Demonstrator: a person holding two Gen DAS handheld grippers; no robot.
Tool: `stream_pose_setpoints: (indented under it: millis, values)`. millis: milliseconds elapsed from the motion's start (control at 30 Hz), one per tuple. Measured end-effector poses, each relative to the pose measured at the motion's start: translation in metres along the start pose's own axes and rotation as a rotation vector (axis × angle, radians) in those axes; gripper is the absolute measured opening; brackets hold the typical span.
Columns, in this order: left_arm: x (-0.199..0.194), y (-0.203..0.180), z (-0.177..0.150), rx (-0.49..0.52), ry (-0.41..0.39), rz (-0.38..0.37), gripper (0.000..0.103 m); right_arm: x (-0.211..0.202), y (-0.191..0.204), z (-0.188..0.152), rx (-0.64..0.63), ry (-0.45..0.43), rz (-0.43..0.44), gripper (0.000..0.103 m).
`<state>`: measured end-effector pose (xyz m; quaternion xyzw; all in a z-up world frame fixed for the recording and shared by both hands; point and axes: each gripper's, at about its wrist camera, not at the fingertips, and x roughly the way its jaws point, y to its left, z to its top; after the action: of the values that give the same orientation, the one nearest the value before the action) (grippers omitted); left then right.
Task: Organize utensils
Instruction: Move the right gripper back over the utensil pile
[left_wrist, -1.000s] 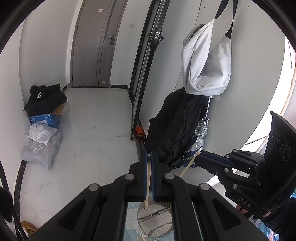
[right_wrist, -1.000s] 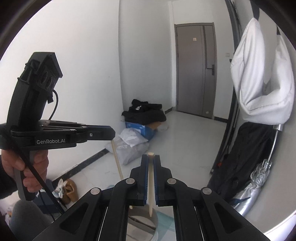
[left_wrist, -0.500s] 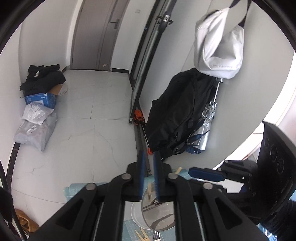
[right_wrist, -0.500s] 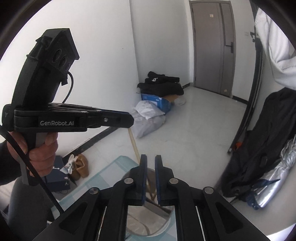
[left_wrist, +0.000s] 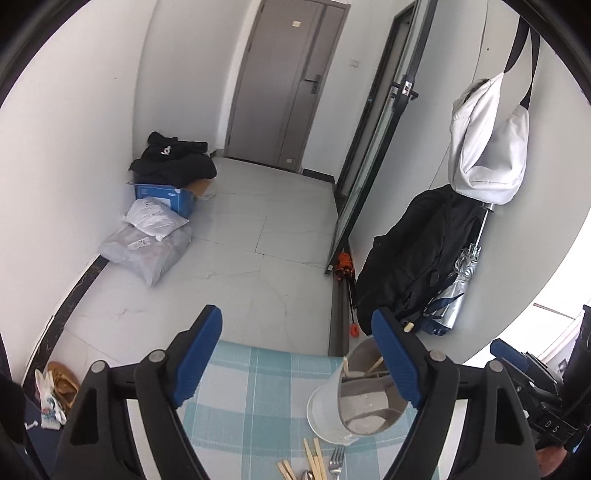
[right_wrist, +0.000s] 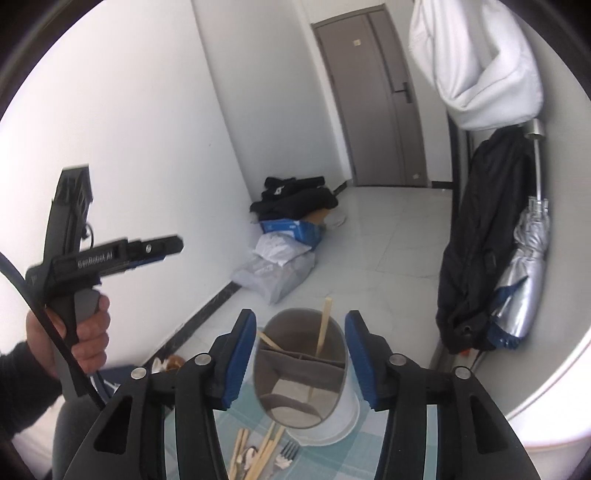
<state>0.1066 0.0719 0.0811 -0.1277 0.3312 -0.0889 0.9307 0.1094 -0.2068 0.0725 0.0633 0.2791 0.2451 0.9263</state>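
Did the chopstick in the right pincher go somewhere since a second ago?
Yes. It left the right gripper, whose jaws are opening with nothing clamped, and now stands in the utensil holder as the chopstick, leaning on the divider.

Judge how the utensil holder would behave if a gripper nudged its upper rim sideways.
The utensil holder looks tall for its base, so it may tip rather than slide. The checked tablecloth under it probably adds grip. Two chopsticks leaning inside would likely rattle and shift. It seems thin-walled and light.
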Motion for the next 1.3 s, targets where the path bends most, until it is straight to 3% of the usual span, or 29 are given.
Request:
stream_pose_setpoints:
  millis: [167, 233, 400, 500, 633, 833, 1000, 1100, 1300]
  values:
    - [-0.018, -0.012, -0.017, 0.010, -0.037, 0.035, 0.083, -0.027, 0.024, -0.009, -0.007, -0.053, -0.027, 0.064]
    - [-0.024, -0.014, -0.025, 0.007, -0.050, 0.049, 0.092, -0.038, 0.032, -0.015, -0.007, -0.071, -0.039, 0.071]
    - [-0.036, -0.016, -0.046, 0.010, -0.047, 0.063, 0.093, -0.055, 0.049, -0.032, -0.006, -0.104, -0.081, 0.082]
    - [-0.044, -0.017, -0.059, 0.019, -0.045, 0.074, 0.093, -0.061, 0.060, -0.047, -0.032, -0.113, -0.126, 0.085]
    - [-0.050, -0.015, -0.080, 0.010, -0.029, 0.078, 0.093, -0.065, 0.067, -0.067, -0.022, -0.090, -0.119, 0.085]
    - [-0.048, -0.009, -0.111, -0.009, 0.023, 0.067, 0.093, -0.068, 0.071, -0.100, 0.010, -0.039, -0.127, 0.085]
    - [-0.037, -0.008, -0.143, -0.003, 0.081, 0.080, 0.093, -0.058, 0.069, -0.134, 0.036, 0.083, -0.148, 0.085]
    - [-0.033, -0.009, -0.164, 0.016, 0.114, 0.125, 0.093, -0.053, 0.069, -0.154, 0.049, 0.144, -0.164, 0.085]
    - [-0.017, -0.003, -0.201, 0.005, 0.244, 0.087, 0.093, -0.045, 0.065, -0.190, 0.070, 0.251, -0.205, 0.085]
